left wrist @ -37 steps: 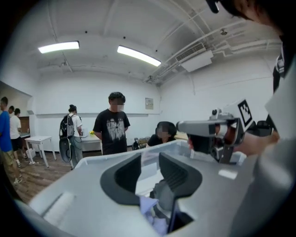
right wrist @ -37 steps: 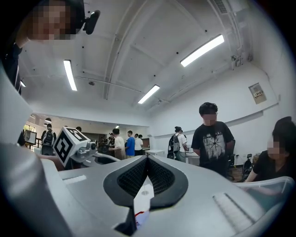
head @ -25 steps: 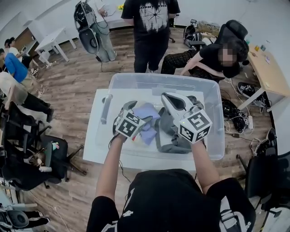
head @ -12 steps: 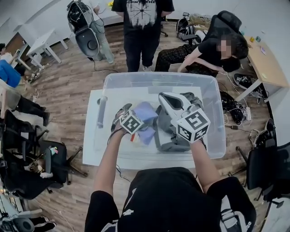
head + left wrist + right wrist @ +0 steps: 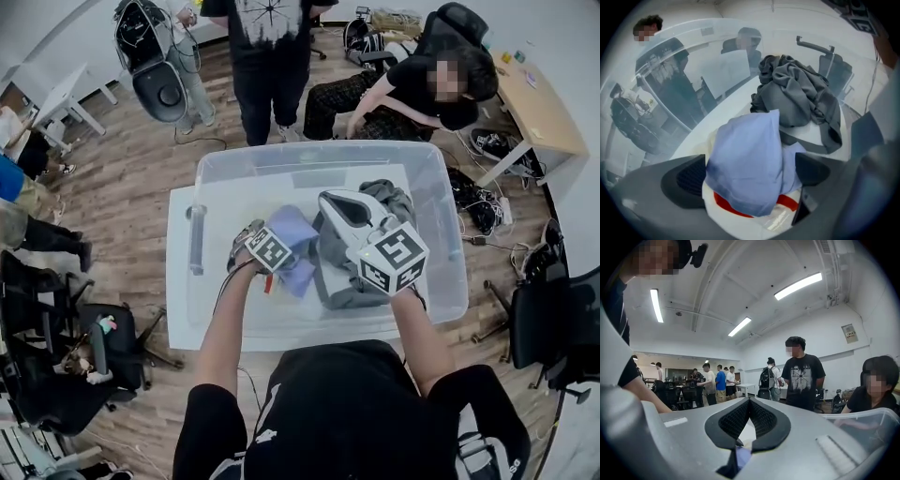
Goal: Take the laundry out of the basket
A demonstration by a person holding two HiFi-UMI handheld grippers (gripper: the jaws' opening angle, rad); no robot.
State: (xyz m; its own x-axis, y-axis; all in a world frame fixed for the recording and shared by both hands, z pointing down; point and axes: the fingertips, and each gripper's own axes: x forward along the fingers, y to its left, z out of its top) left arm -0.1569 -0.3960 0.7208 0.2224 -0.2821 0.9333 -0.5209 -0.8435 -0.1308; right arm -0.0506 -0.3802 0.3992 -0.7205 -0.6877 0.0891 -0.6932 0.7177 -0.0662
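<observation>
- Your left gripper (image 5: 750, 174), jaws just opened wide, straddles the blue cloth (image 5: 743, 154) inside the basket (image 5: 309, 157).
- The grey garment (image 5: 797, 93) lies just behind it.
- Your right gripper (image 5: 749, 420) is closed and empty.

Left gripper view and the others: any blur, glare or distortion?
Left gripper view: heavy fisheye, dark corners, blue cloth close and soft, bin wall hazy with reflections. Right gripper view: fisheye, bright ceiling lights, background sharp. Head view: even light, edges bowed.
</observation>
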